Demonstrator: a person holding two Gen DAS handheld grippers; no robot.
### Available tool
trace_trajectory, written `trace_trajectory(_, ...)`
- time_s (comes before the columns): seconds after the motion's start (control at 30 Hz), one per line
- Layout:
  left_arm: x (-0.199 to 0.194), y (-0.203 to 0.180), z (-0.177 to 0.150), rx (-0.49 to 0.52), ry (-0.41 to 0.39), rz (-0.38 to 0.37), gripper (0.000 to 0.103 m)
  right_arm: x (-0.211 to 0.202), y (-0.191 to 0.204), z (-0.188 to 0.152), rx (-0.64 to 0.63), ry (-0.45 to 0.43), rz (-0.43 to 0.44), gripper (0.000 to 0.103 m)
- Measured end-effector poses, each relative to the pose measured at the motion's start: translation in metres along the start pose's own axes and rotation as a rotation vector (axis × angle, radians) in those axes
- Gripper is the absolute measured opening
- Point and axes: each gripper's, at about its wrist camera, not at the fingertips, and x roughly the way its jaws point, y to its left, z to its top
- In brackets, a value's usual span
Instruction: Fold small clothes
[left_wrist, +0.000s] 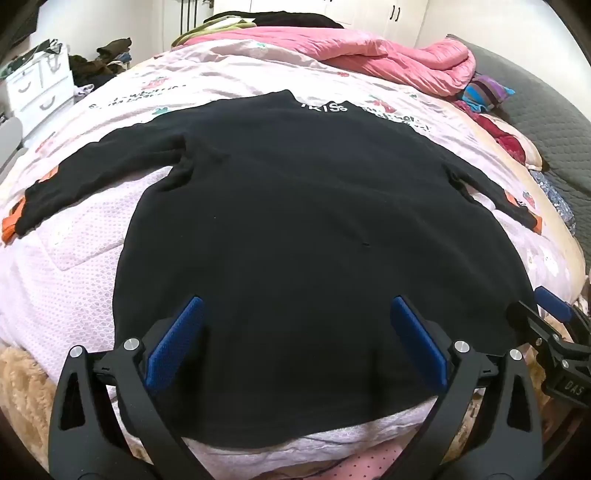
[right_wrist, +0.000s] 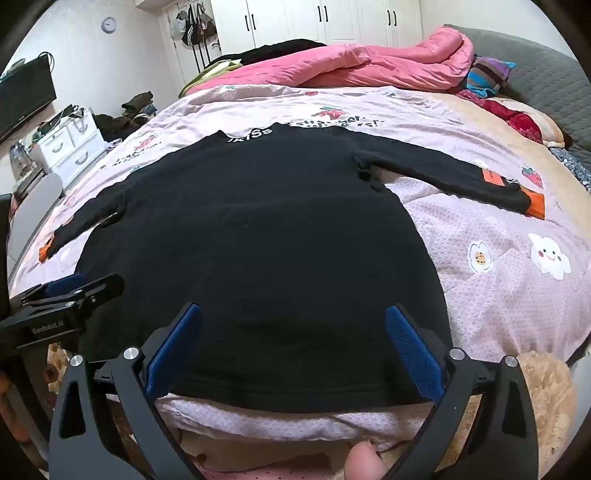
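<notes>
My left gripper (left_wrist: 293, 339) and right gripper (right_wrist: 293, 347) hover fully open and empty over the black sweater (left_wrist: 295, 221); pinching its near hem risks grabbing the quilt (left_wrist: 74, 266) beneath.

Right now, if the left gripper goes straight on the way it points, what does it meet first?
Most likely the black top spread flat on the bed: the open left gripper points down at its lower half. Depth is hard to judge.

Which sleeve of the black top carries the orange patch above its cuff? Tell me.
The sleeve stretched toward the grey headboard side: an orange patch sits on it short of its orange cuff. The other sleeve shows only an orange cuff.
</notes>
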Motion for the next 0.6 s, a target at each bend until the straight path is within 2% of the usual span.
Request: trace_trajectory(0.6,-0.0002,0.0031,-0.0006,-0.013,0.003,-0.009,0.095,-0.0042,0.0037,-0.0008,-0.009,-0.02,-0.01,0.099)
